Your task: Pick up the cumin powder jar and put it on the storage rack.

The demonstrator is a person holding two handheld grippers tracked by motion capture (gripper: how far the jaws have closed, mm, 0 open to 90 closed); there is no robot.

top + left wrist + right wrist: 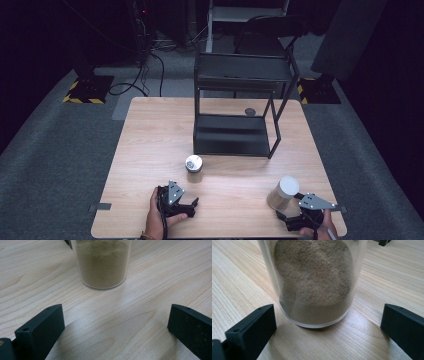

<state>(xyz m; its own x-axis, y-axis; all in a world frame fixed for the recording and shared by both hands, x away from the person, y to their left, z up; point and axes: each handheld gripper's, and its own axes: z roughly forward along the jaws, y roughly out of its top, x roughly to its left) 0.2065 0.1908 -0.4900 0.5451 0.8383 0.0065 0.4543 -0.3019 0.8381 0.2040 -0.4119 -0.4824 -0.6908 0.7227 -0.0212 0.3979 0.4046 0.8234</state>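
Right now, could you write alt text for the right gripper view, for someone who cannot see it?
A clear jar of brownish powder stands upright on a pale wooden table, close in front of the camera. The right gripper frames it from below, its two black fingers wide open at either side, not touching the jar.

Two clear jars of powder stand upright on the wooden counter (150, 150), well apart from each other. The smaller jar (194, 164) has a shiny metal lid and holds olive-brown powder; it stands near the middle of the counter, just in front of the black shelf rack (235, 135). The larger jar (283, 193) has a pale lid and holds grey-brown powder heaped unevenly against its wall; it stands near the counter's front right corner.
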